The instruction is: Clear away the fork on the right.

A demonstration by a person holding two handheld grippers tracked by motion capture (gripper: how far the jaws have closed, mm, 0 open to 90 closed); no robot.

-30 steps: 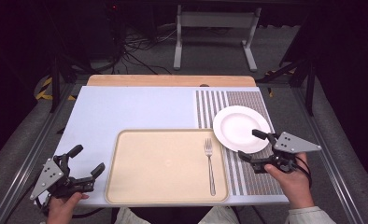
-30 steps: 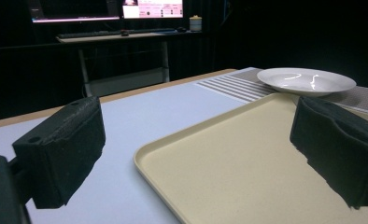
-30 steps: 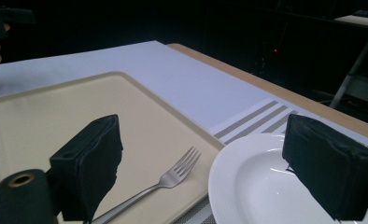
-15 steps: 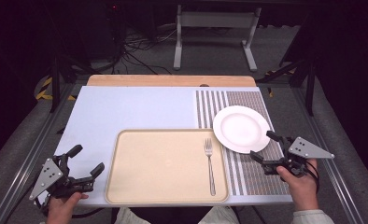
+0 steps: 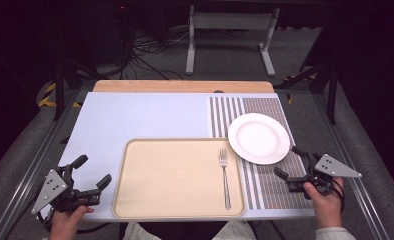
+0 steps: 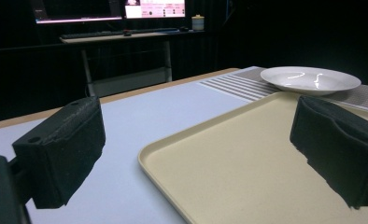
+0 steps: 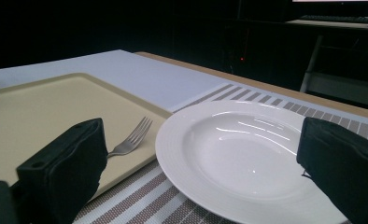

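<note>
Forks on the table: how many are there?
1. The single fork lies along the right side of the beige tray, left of the white plate.

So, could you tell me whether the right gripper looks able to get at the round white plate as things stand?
Probably yes. The right gripper sits with open jaws just beside the round white plate on the striped placemat, pointing at its near rim, and nothing lies between them.

table (image 5: 135,120): pale blue top, wooden far edge | striped mat (image 5: 265,185) at right | beige tray (image 5: 175,175) near front | white plate (image 5: 258,138) on mat
</note>
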